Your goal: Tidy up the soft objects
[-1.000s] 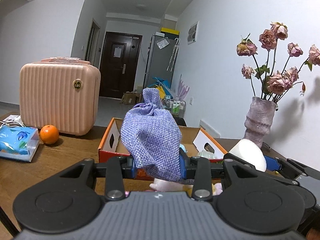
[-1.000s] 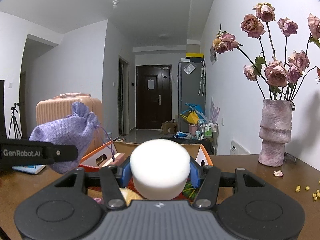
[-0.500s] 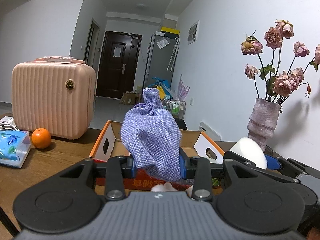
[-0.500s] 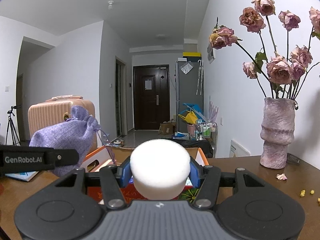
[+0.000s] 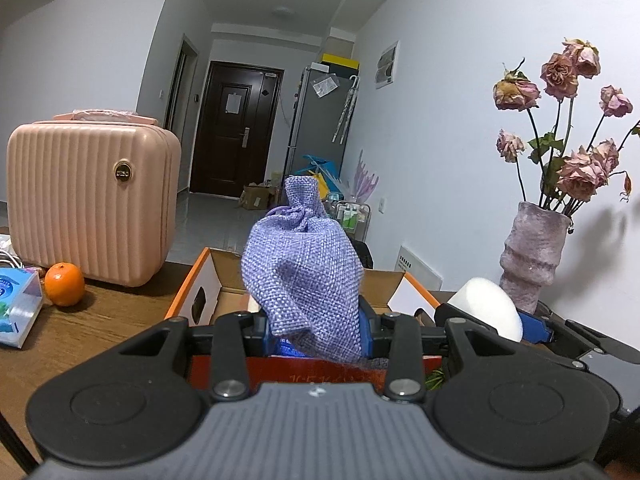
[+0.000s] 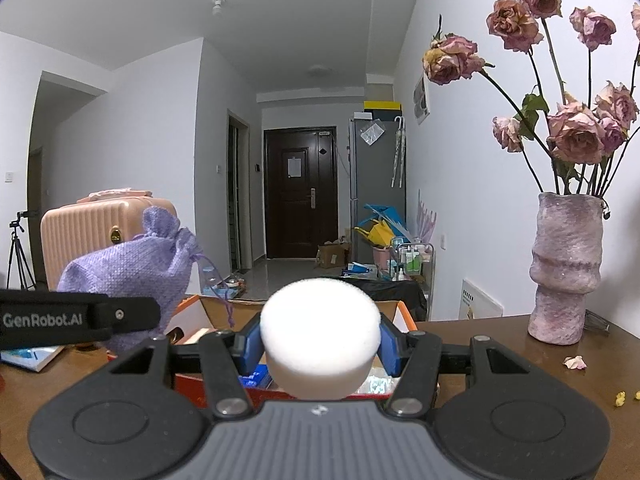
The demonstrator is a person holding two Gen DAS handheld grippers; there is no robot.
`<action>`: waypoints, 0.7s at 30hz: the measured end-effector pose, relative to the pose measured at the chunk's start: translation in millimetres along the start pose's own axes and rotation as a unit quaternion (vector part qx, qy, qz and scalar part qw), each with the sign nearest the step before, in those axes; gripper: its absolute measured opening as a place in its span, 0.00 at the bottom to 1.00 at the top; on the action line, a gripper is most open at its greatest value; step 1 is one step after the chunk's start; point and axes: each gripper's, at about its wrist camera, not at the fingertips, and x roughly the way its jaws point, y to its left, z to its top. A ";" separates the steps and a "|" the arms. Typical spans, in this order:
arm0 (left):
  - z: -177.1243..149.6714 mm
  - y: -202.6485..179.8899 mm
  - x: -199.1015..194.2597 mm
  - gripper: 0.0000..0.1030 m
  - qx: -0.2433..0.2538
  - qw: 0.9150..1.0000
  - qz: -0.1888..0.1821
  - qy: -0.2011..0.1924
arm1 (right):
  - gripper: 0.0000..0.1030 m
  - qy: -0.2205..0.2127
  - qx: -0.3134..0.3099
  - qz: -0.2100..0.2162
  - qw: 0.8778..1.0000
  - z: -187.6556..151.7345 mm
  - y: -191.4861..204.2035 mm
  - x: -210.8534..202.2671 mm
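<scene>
My left gripper [image 5: 314, 330] is shut on a purple woven drawstring pouch [image 5: 304, 276] and holds it upright just before the near wall of an open orange cardboard box [image 5: 188, 300]. My right gripper [image 6: 320, 346] is shut on a round white sponge puff [image 6: 320, 344], also at the box's near edge [image 6: 404, 314]. The puff shows at the right of the left wrist view [image 5: 486, 312], and the pouch at the left of the right wrist view [image 6: 128, 272]. Small items lie inside the box, mostly hidden.
A pink ribbed case [image 5: 88, 200] stands on the wooden table [image 5: 100, 320] at the left, with an orange [image 5: 64, 284] and a tissue pack [image 5: 16, 312] before it. A purple vase of dried roses [image 6: 564, 272] stands at the right, with petals scattered near it.
Both grippers have moved forward towards the box, still holding the pouch and the puff. The box's near wall now lies close under the fingers.
</scene>
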 end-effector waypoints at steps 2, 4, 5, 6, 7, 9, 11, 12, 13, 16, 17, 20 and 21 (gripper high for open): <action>1.7 0.5 7.0 0.37 0.000 1.000 0.001 0.000 | 0.54 0.000 0.000 0.000 1.000 0.0 -0.1 -0.5; 2.2 0.9 13.3 0.37 0.000 1.000 0.002 0.001 | 0.54 -0.001 -0.001 0.000 1.000 0.5 -0.7 3.0; 2.4 1.2 16.0 0.37 0.000 1.000 0.003 0.002 | 0.54 -0.001 -0.001 -0.001 1.000 0.8 -0.8 6.2; 2.7 1.0 18.1 0.37 0.000 1.000 0.003 0.002 | 0.54 -0.001 -0.001 -0.002 1.000 1.2 -1.3 9.1; 2.9 1.3 19.8 0.37 0.000 1.000 0.003 0.002 | 0.54 -0.001 -0.001 -0.002 1.000 1.4 -1.6 11.9; 3.8 1.3 22.9 0.37 0.001 1.000 0.004 -0.001 | 0.54 -0.001 -0.001 -0.004 1.000 1.6 -2.2 16.9; 4.3 1.5 26.3 0.37 0.001 1.000 0.003 -0.001 | 0.54 -0.001 -0.002 -0.005 1.000 2.6 -2.9 21.8; 4.9 1.4 28.5 0.37 0.001 1.000 0.004 -0.001 | 0.54 -0.001 -0.002 -0.006 1.000 2.4 -3.7 23.7; 5.4 1.4 30.9 0.37 0.001 1.000 0.005 -0.001 | 0.54 -0.001 -0.002 -0.007 1.000 3.0 -4.4 26.1; 5.7 2.3 36.4 0.37 0.002 1.000 0.007 0.000 | 0.54 -0.001 -0.001 -0.009 1.000 4.1 -5.9 29.7; 6.0 3.1 38.7 0.37 0.001 1.000 0.006 0.001 | 0.54 -0.001 -0.001 -0.010 1.000 5.5 -6.6 31.8; 7.4 3.0 45.1 0.37 0.001 1.000 0.006 0.001 | 0.54 -0.001 0.000 -0.012 1.000 7.2 -8.3 38.5; 7.9 3.2 46.8 0.37 0.001 1.000 0.006 0.001 | 0.54 -0.002 0.000 -0.013 1.000 7.4 -8.3 40.3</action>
